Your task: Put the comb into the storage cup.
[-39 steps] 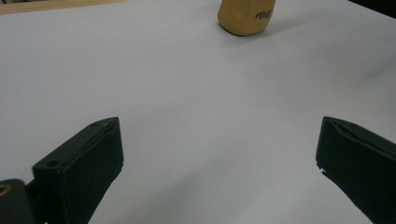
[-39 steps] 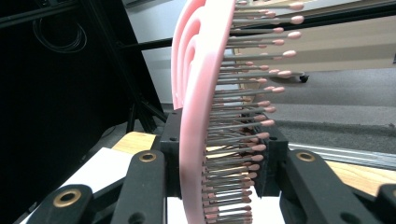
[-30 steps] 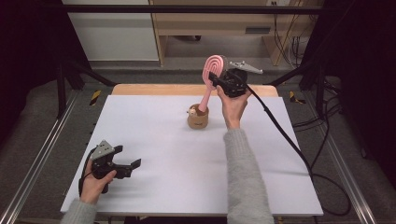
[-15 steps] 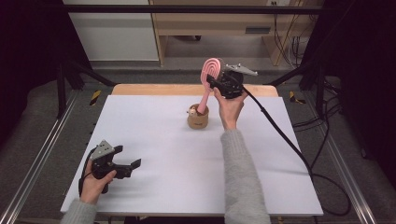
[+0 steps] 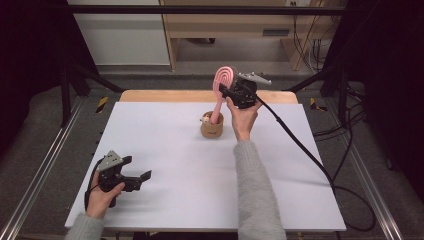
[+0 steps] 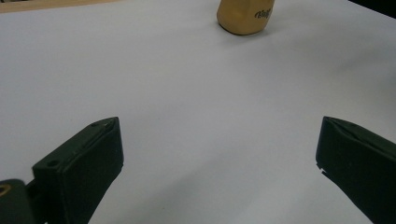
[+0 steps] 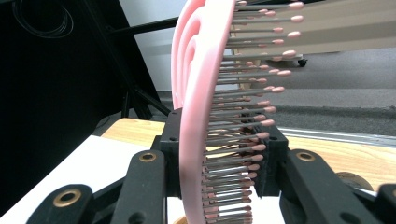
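**A:** What is happening on the table?

**B:** A person works at a white table with a handheld gripper in each hand. The right gripper is clamped on the head of a pink hairbrush, held up at the far side of the table. The brush's handle runs down into a small tan wooden cup standing just below.

**A:** How does the brush lie relative to the cup?

**B:** Its long axis is nearly upright, tilted slightly, head above and handle end at or inside the cup's mouth. How deep it sits cannot be told. In the right gripper view the jaws press the brush from both sides, bristles pointing right.

**A:** And the other hand?

**B:** The left gripper rests low at the near left corner, well apart from the cup, jaws spread wide with nothing between them. The right hand is clearly the nearer one, so any move straight down or up along the brush's axis looks to be its job.

**A:** Any writing?

**B:** The left gripper view shows the cup with a small dark mark, too blurred to read.
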A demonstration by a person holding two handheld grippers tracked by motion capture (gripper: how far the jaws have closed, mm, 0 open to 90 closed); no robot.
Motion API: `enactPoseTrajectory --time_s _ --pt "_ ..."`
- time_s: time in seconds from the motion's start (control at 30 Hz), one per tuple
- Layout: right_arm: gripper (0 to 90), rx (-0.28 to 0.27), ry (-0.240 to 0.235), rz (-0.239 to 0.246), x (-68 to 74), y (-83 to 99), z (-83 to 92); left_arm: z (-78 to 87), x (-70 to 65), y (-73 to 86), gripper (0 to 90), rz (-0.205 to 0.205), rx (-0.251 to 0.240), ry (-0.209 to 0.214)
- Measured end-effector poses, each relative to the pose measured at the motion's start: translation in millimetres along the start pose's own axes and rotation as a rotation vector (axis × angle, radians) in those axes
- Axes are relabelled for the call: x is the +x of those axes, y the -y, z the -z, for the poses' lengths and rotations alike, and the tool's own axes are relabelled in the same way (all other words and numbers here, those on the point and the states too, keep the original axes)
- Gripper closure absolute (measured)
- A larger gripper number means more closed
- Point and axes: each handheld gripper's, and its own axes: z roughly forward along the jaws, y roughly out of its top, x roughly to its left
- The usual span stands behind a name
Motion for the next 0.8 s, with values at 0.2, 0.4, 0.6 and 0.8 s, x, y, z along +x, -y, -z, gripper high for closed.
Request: enactPoseTrajectory --time_s 0.2,0.4,0.6,0.8 --pt "63.2 0.007 0.009 -0.004 -0.7 4.6 -3.5 -0.1 -0.1 0.0 0.8 0.001 0.000 0.000" --pt "63.2 0.009 0.002 -0.012 1.2 8.2 -6.6 -0.1 -0.2 0.0 0.8 0.000 -0.001 0.001" --pt "63.2 0.019 0.004 -0.012 2.4 12.7 -10.0 0.0 -0.2 0.0 0.8 0.000 -0.001 0.001" --pt "63.2 0.029 0.002 -0.016 3.9 17.0 -13.3 0.0 -0.2 0.0 0.8 0.000 -0.001 0.002"
